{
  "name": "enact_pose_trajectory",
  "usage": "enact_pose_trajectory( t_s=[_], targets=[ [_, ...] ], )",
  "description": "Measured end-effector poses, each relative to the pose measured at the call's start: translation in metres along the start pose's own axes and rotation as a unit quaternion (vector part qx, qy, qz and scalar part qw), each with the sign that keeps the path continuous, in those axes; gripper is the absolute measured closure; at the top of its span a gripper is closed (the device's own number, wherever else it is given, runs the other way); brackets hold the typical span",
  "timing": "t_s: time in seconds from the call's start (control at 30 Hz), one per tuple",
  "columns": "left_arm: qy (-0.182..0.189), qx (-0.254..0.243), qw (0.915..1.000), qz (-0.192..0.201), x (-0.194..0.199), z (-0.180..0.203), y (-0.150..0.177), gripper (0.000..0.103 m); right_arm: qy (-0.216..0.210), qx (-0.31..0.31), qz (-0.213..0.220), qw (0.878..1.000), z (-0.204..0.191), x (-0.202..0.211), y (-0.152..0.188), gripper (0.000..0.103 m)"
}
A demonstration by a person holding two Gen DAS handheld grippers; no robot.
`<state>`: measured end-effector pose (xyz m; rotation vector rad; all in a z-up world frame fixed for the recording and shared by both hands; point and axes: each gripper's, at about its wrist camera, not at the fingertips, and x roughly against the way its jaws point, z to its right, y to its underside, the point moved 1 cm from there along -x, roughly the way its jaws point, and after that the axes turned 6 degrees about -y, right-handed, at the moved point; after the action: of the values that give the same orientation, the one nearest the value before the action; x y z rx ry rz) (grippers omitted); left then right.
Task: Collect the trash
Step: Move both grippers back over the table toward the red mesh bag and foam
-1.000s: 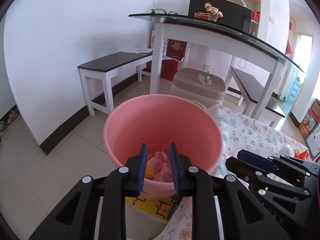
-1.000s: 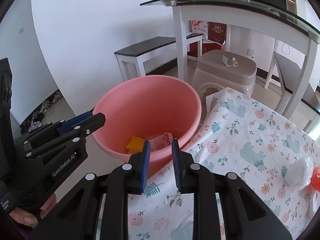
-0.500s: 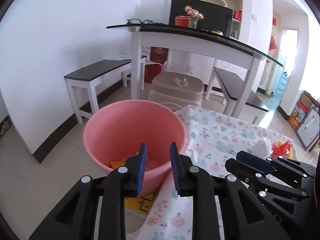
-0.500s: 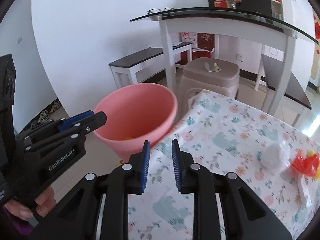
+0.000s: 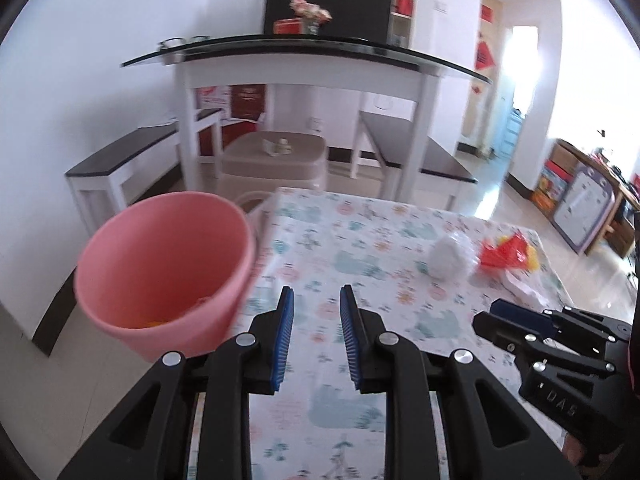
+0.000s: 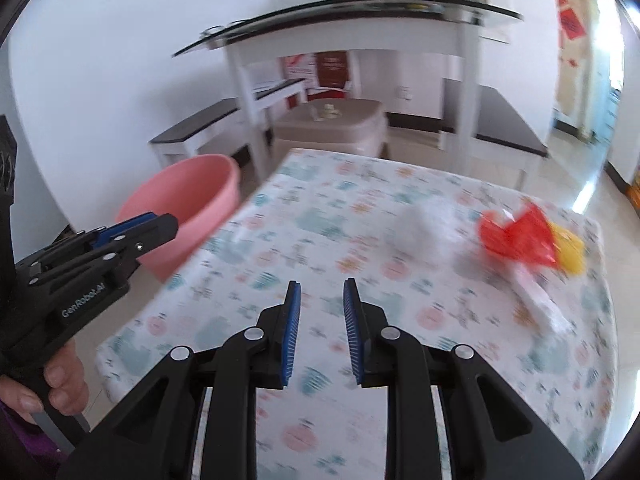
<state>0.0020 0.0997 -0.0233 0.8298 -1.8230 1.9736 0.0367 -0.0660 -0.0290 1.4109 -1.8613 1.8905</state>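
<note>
Since trash lies at right of frame, both grippers face it: left gripper and right gripper fingers apart, empty. White wad, red wrapper on floral bench; pink bucket beside bench edge, left, for drops.

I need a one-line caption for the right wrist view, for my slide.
Empty right gripper over the floral table, facing white and red trash; pink bucket at left.
</note>
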Motion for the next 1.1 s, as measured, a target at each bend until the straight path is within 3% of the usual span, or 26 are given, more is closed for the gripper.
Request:
enact_pose_trajectory(
  t_s=[0.4,0.6,0.67,0.73,1.1],
  targets=[
    [0.053,-0.054,0.9969,-0.021,-0.016,0.057,0.009,0.080,0.083,-0.105,0.016,0.991,0.106,0.037,0.022,0.081],
    [0.069,-0.071,0.9946,-0.031,-0.024,0.076,0.009,0.081,0.076,-0.164,0.011,0.984,0.154,0.040,0.034,0.080],
    [0.070,-0.077,0.9940,-0.034,-0.028,0.081,0.009,0.081,0.066,-0.166,0.000,0.984,0.161,0.035,0.034,0.067],
    [0.072,-0.081,0.9934,-0.038,-0.030,0.086,0.009,0.080,0.065,-0.157,0.000,0.985,0.163,0.032,0.033,0.063],
    [0.083,-0.100,0.9904,-0.047,-0.045,0.110,-0.001,0.081,0.089,-0.095,-0.046,0.990,0.178,-0.006,0.018,0.062]
  ],
)
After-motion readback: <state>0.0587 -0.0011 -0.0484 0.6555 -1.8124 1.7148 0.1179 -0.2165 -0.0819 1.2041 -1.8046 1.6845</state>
